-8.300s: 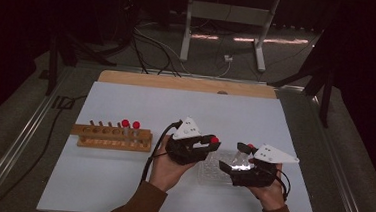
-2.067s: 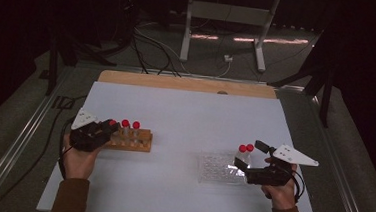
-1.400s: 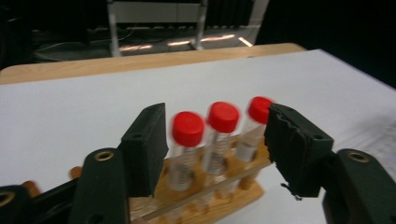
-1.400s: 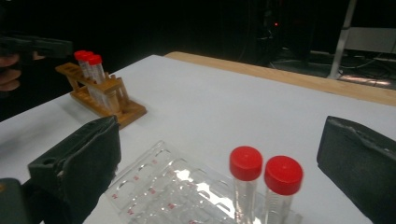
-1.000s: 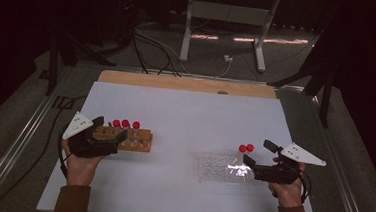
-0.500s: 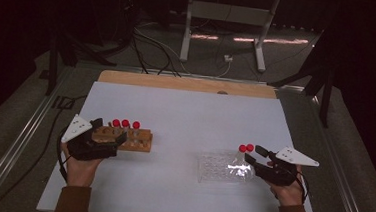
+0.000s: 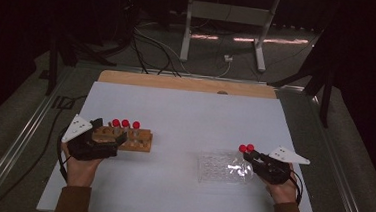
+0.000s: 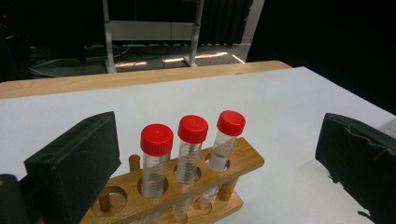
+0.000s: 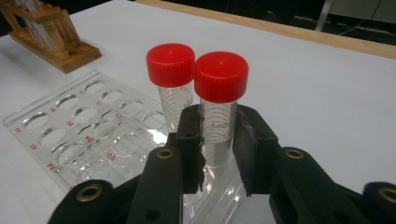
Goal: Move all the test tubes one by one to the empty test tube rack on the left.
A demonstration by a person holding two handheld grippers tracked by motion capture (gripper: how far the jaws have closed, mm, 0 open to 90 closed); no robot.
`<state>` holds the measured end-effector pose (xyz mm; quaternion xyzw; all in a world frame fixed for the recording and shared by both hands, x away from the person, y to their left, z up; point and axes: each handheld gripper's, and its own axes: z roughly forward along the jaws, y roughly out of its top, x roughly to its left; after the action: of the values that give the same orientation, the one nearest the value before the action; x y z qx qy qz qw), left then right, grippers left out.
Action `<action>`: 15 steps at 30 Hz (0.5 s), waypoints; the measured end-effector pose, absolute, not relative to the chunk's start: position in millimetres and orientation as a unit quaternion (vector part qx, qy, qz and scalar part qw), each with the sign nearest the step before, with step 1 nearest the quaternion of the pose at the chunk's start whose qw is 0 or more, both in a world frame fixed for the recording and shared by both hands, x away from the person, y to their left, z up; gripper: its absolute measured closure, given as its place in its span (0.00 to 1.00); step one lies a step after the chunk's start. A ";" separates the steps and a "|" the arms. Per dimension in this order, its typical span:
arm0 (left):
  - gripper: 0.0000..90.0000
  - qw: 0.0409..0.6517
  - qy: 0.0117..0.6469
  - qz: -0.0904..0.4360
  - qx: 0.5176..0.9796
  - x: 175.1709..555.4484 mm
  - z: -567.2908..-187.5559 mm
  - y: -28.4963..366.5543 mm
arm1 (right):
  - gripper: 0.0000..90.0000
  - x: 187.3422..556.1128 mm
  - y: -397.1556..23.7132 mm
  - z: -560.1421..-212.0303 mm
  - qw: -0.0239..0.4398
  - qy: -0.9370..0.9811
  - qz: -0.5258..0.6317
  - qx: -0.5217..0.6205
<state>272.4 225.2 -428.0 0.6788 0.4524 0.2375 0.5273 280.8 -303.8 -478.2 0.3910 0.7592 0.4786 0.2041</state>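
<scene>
A wooden rack [image 7: 132, 141] [image 8: 187, 186] at the left holds three red-capped tubes [image 7: 125, 125] [image 8: 192, 140] upright. My left gripper [image 7: 107, 139] [image 8: 217, 140] is open wide at the rack's left end, and its pads [image 8: 74, 163] stand apart from the tubes. At the right, two red-capped tubes [image 7: 246, 148] stand at the right end of a clear plastic rack [image 7: 219, 168] [image 9: 84, 135]. My right gripper [image 7: 253, 156] [image 9: 218, 128] is shut on the nearer tube [image 9: 219, 84], below its cap. The other tube [image 9: 171, 70] stands just beside it.
The white table top [image 7: 190, 116] has a wooden strip [image 7: 187, 83] along its far edge. Cables and a metal stand [image 7: 222, 18] lie on the dark floor beyond. Each gripper carries a grey three-cornered plate [image 7: 76, 127].
Both hands moved out from the table's middle. The wooden rack went from two caps to three. Within the last second my right gripper slid left and shut on a tube.
</scene>
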 end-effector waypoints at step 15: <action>0.01 0.526 0.454 0.237 0.679 272.8 -428.8 225.6 | 0.82 275.5 -305.2 -466.0 0.221 0.750 0.491 0.383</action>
<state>272.8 225.6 -428.8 0.6787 0.4543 0.2368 0.5262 275.5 -305.2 -466.0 0.3831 0.7505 0.4910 0.2213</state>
